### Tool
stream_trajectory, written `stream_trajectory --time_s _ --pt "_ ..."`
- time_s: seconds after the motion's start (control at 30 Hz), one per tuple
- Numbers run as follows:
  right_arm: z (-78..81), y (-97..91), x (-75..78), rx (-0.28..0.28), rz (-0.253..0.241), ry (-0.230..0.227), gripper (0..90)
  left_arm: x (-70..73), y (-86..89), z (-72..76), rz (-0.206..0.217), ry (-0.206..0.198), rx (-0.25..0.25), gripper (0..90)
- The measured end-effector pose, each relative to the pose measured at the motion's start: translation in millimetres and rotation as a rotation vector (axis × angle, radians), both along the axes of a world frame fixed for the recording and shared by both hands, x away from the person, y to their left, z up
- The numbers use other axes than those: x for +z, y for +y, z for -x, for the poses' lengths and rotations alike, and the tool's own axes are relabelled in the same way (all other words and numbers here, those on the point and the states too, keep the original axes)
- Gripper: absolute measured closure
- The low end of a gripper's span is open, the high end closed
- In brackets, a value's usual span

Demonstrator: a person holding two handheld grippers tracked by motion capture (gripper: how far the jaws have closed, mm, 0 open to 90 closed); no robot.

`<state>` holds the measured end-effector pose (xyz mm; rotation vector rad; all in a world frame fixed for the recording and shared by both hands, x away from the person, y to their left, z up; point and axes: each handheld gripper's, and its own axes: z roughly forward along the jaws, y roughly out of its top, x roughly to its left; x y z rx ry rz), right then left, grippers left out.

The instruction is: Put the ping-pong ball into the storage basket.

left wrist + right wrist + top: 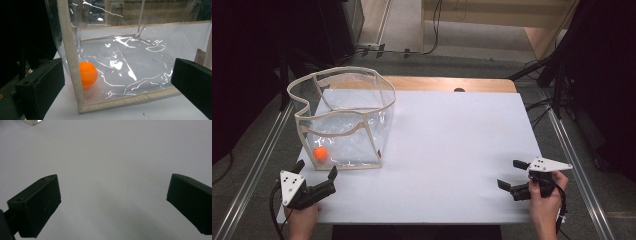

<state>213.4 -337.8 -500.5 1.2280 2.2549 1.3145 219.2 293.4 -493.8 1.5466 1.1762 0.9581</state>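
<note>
Your left tongs (315, 170) gape wide just short of the clear bag (343, 120) standing on the tabletop (452, 150), orange ball (320, 153) inside its near corner. Right tongs (513, 174), also wide, hold nothing. Push forward and the flimsy wall may buckle, rolling the ball away.

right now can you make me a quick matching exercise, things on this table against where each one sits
Things:
1. orange ball
2. clear bag
3. left gripper
4. right gripper

Places:
A. near right of the table, jaws open over bare white top
B. standing on the left part of the table
C. inside the bag, at its near left corner
D. just outside the bag's near left corner, jaws open

Pairs: 1-C, 2-B, 3-D, 4-A
</note>
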Motion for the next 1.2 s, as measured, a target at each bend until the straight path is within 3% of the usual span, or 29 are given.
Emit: stream_trajectory --time_s 0.4,0.63,0.83,1.2 --pt "12.4 -11.6 -11.6 -0.042 -0.064 -0.063 0.0 0.3 0.8 -0.1 0.006 -0.002 -0.001 0.0" --pt "18.6 -16.7 -11.3 -0.065 -0.093 -0.127 0.0 0.7 1.6 -0.1 0.012 -0.002 -0.001 0.0" --pt "18.5 -19.2 -16.6 -0.07 -0.129 -0.139 0.0 0.8 1.8 -0.1 0.014 -0.002 -0.001 0.0" --pt "19.6 -20.4 -17.4 -0.075 -0.141 -0.14 0.0 0.8 1.7 0.0 0.014 -0.001 0.0 0.0"
